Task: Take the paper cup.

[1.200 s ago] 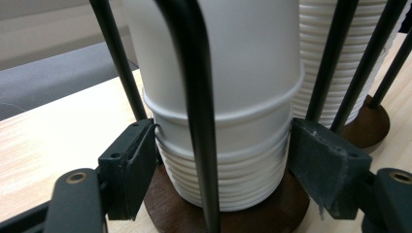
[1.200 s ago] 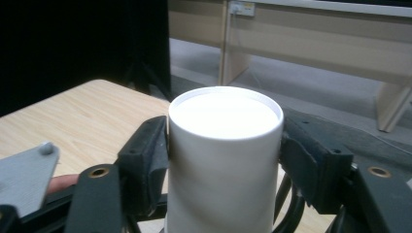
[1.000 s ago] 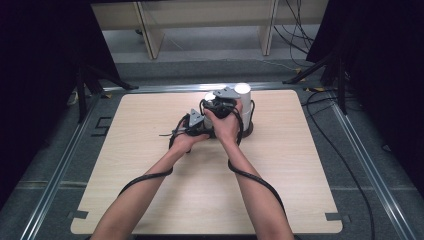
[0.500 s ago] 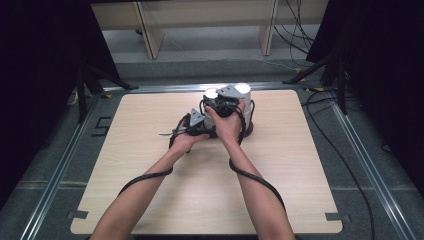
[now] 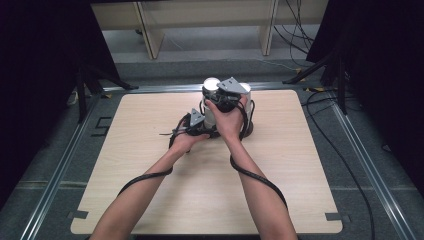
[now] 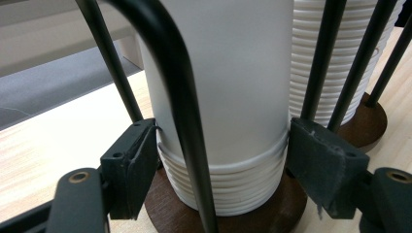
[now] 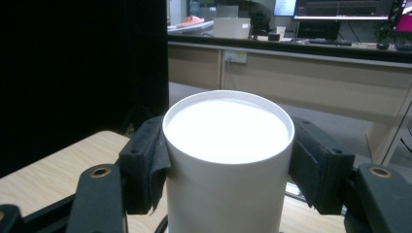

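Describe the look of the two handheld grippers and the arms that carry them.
Both forearms are bare, with no sleeves. The left gripper and right gripper each have two black jaws with dark padded faces and brass-coloured pivot rivets. In the high view each carries a grey three-cornered plate on top and trails a black cable along the forearm.
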### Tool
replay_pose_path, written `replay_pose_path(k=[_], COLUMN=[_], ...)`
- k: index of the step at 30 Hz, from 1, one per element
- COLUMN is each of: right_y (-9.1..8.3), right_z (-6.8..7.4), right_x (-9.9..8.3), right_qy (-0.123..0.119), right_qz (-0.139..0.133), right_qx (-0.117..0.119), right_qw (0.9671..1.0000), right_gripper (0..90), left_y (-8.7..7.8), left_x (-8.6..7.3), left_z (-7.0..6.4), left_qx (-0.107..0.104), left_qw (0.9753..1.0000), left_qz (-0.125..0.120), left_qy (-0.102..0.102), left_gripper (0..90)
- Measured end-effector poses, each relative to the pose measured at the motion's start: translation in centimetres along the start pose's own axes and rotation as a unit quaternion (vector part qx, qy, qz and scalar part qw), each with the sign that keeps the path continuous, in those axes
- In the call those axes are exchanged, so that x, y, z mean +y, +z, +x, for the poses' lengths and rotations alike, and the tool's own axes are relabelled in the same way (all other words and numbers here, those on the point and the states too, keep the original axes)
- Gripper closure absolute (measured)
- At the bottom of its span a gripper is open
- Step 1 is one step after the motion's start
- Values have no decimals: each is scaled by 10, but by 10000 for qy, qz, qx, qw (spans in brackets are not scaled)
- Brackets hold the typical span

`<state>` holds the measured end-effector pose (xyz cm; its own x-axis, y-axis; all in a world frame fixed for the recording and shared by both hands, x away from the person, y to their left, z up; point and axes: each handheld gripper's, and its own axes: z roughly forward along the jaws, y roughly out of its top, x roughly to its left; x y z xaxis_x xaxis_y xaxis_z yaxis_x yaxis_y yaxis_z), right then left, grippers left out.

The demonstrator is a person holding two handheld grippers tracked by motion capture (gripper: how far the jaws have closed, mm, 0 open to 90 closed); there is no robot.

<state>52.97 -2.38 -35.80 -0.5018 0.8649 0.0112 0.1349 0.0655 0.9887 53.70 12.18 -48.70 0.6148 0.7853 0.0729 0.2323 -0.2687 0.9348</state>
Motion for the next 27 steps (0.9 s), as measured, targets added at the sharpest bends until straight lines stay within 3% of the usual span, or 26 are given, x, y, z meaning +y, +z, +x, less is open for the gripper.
replay_pose_path(k=[1,6,10,11,14,16,18,20,23,25,27], right_y=[-1,-9,-15,-16,-25,-27,-35,-40,-49,-53,-59], right_z=[0,-1,-2,-4,-3,-4,-4,-3,-4,-3,-5], right_x=[2,8,12,13,14,14,11,10,7,5,2], right_qy=[-32,23,75,-7,130,91,88,27,28,162,140], right_qz=[-46,-119,-178,-187,-160,-160,-158,-207,-124,-138,-148], right_qx=[13,71,112,145,265,296,364,412,461,503,535], right_qw=[10000,9999,9998,9997,9994,9994,9992,9989,9989,9985,9984], right_gripper=[355,355,355,355,354,353,353,353,353,353,353], left_y=[1,-4,-9,-12,-24,-28,-40,-46,-57,-64,-72], left_x=[0,2,2,2,2,2,3,3,3,2,0], left_z=[0,0,-1,-2,-3,-4,-3,-5,-6,-8,-8], left_qx=[-16,-24,-85,-102,-97,-122,-232,-301,-313,-335,-349], left_qw=[10000,9998,9998,9998,9997,9998,9993,9995,9994,9993,9993], left_qz=[-64,95,147,163,149,77,162,28,29,-15,-51], left_qy=[-26,143,78,105,168,141,245,93,170,163,114], left_gripper=[272,247,155,155,124,111,100,93,91,88,87])
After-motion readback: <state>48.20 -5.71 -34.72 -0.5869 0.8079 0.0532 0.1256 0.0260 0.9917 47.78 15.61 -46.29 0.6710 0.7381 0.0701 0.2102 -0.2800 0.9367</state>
